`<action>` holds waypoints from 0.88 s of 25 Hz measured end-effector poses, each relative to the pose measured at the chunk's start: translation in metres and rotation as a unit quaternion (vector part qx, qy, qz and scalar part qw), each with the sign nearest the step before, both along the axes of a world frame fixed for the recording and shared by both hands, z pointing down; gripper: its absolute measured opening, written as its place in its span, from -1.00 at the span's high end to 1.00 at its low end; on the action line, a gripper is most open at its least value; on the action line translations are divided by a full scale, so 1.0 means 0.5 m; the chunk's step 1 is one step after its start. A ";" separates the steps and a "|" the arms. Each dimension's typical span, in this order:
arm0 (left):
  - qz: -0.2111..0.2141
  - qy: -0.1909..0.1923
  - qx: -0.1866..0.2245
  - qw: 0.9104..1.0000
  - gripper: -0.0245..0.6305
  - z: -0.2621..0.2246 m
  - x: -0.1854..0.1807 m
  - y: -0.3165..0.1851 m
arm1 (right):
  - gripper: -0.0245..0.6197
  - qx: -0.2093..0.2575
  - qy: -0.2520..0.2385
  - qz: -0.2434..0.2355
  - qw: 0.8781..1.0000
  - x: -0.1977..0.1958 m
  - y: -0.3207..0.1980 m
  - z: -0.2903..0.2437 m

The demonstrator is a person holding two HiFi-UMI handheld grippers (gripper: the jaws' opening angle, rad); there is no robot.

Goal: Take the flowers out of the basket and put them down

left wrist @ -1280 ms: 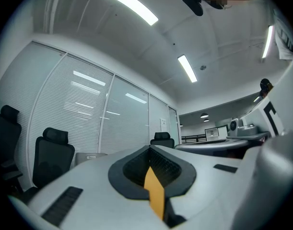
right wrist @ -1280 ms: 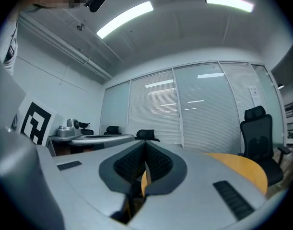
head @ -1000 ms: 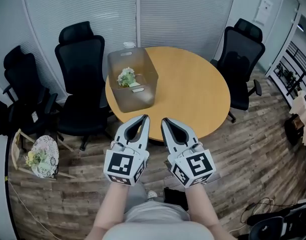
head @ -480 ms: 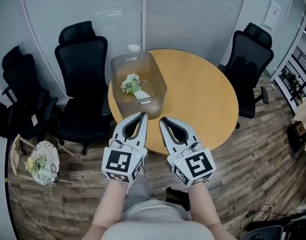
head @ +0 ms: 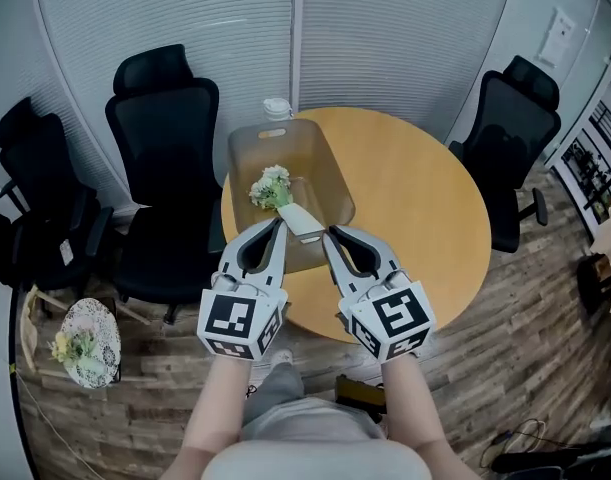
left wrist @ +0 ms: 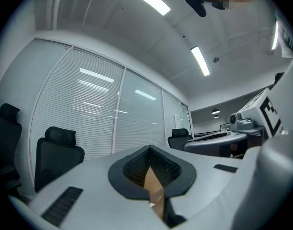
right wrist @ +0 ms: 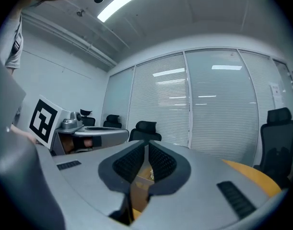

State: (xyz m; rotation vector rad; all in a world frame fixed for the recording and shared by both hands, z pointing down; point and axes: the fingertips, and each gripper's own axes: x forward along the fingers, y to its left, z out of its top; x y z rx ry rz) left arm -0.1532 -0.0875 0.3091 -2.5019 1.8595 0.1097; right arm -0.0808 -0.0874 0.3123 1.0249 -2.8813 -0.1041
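Head view: we are finding the left gripper [head: 278,224] and right gripper [head: 332,234] clenched, empty, near the basket [head: 331,175]. We are judging that unopened jaws risk shoving it or crushing the flowers [head: 269,186].

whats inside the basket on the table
A small bunch of flowers lies in the basket. Its near end is partly hidden behind the left gripper and right gripper.

From the head we look steeply down onto the round worktop [head: 425,218], with our two tongs close beneath us. The camera on the left tongs [head: 281,224] sits right behind its jaws and faces level toward the blinds [left wrist: 88,109] and a black chair [left wrist: 55,159]. The one on the right tongs [head: 331,234] does likewise. Both views share those blinds, and each catches the other's marker cube [left wrist: 270,113].
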 end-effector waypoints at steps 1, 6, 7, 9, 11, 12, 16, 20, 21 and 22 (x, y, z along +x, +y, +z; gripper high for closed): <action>-0.001 0.002 -0.001 1.000 0.92 0.003 -0.011 -0.014 | 0.83 -0.003 0.001 -0.002 1.000 -0.010 -0.016 0.000; -0.008 0.013 -0.003 1.000 0.92 0.009 -0.067 -0.084 | 0.83 -0.012 -0.032 -0.013 0.999 -0.049 -0.095 -0.019; -0.009 0.016 -0.003 1.000 0.92 0.009 -0.077 -0.098 | 0.84 -0.007 -0.044 -0.008 0.999 -0.053 -0.114 -0.027; -0.007 0.020 -0.004 1.000 0.92 0.010 -0.097 -0.126 | 0.84 -0.003 -0.065 0.006 0.998 -0.059 -0.154 -0.038; -0.005 0.022 -0.006 1.000 0.92 0.014 -0.116 -0.151 | 0.84 -0.011 -0.085 0.006 0.996 -0.071 -0.188 -0.044; -0.004 0.023 -0.007 1.000 0.91 0.016 -0.126 -0.163 | 0.84 -0.016 -0.100 -0.003 0.995 -0.081 -0.200 -0.048; -0.006 0.030 -0.009 0.999 0.92 0.022 -0.165 -0.207 | 0.84 -0.017 -0.161 -0.040 0.986 -0.116 -0.238 -0.078; -0.008 0.036 -0.013 0.999 0.92 0.028 -0.196 -0.237 | 0.84 -0.025 -0.144 -0.094 0.985 -0.175 -0.254 -0.078; -0.008 0.037 -0.015 0.999 0.92 0.031 -0.203 -0.242 | 0.84 -0.030 -0.124 -0.099 0.987 -0.191 -0.262 -0.069; -0.009 0.038 -0.017 0.999 0.91 0.035 -0.210 -0.246 | 0.84 -0.034 -0.098 -0.097 0.990 -0.204 -0.273 -0.055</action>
